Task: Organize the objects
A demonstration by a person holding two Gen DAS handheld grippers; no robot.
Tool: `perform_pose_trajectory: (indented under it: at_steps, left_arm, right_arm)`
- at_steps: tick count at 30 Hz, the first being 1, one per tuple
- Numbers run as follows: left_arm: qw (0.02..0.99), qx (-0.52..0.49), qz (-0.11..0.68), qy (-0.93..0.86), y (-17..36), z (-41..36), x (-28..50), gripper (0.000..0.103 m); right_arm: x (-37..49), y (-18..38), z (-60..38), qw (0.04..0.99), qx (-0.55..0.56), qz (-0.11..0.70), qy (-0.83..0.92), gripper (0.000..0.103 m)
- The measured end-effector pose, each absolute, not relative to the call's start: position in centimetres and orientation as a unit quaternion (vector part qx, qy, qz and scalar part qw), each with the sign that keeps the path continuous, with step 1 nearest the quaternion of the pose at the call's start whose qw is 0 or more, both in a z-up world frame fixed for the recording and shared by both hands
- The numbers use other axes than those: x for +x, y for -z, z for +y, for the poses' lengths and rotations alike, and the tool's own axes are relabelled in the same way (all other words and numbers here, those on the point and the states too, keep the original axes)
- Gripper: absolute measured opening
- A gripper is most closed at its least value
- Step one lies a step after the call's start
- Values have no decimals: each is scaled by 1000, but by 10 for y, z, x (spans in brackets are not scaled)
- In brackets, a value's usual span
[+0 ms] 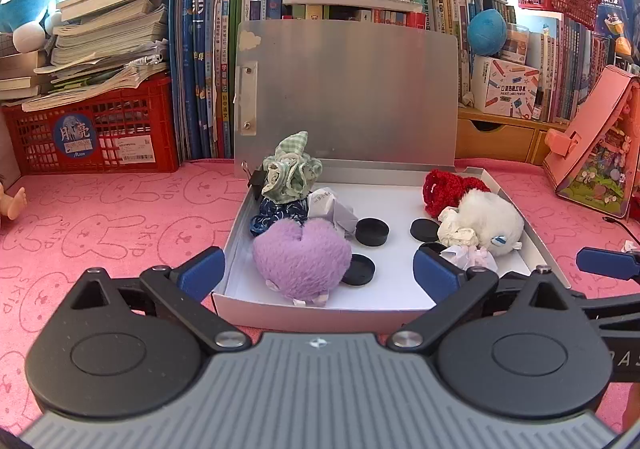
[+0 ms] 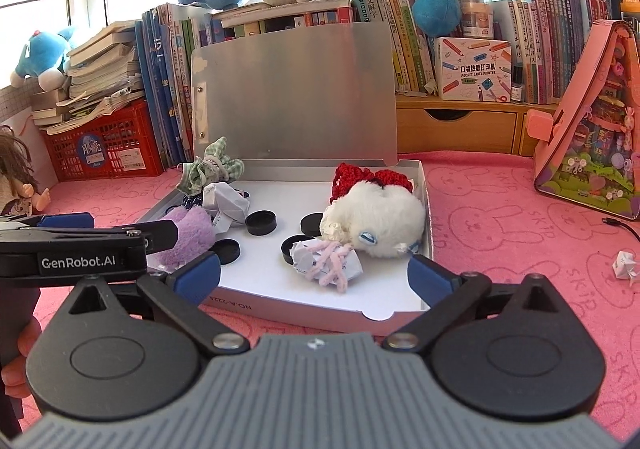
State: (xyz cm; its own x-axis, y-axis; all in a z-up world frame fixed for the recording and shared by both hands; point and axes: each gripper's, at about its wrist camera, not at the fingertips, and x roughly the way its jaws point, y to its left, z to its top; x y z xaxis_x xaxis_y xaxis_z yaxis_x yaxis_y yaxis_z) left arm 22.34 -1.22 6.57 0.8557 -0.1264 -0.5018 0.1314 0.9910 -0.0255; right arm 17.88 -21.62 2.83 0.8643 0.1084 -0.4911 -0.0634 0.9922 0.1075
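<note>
My left tongs (image 1: pixel 318 269) were spread wide and gripped nothing, their blue pads straddling the near edge of the silver box (image 1: pixel 320 313); the fuzzy purple plush (image 1: pixel 302 259) sat between them, just ahead. My right tongs (image 2: pixel 316 275) were spread and empty too, with crumpled paper tangled in pink yarn (image 2: pixel 330 263) between the tips. Inside the box I counted four round black caps (image 1: pixel 372 232), a fluffy white plush (image 2: pixel 378 221), one red crochet piece (image 2: pixel 356 177), and a green gingham scrunchie (image 1: pixel 292 169). One loose paper ball (image 2: pixel 626 265) lay apart on the pink bunny-print mat (image 2: pixel 500 229).
</note>
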Motion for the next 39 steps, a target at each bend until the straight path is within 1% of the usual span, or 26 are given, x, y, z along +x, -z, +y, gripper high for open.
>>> perform_pose_trajectory:
  at_steps: [9, 16, 24, 33, 36, 39]
  left_arm:
    - [964, -6, 260, 62, -70, -3, 188, 103]
    - [962, -11, 266, 60, -62, 5, 163, 103]
    - [958, -9, 281, 58, -41, 10, 140, 103]
    - [945, -1, 324, 47, -4, 12, 130, 103]
    - [945, 9, 324, 44, 1, 10, 126, 103]
    - [944, 17, 329, 38, 1, 7, 125, 103]
  right_arm:
    - [151, -36, -222, 965, 66, 251, -47, 103]
    - [132, -29, -225, 963, 71, 255, -48, 103]
    - [115, -8, -225, 959, 67, 272, -44, 103]
    - [106, 24, -222, 948, 59, 312, -34, 103]
    - [102, 23, -221, 951, 57, 304, -28, 103]
    - [106, 26, -218, 946, 49, 320, -18, 103]
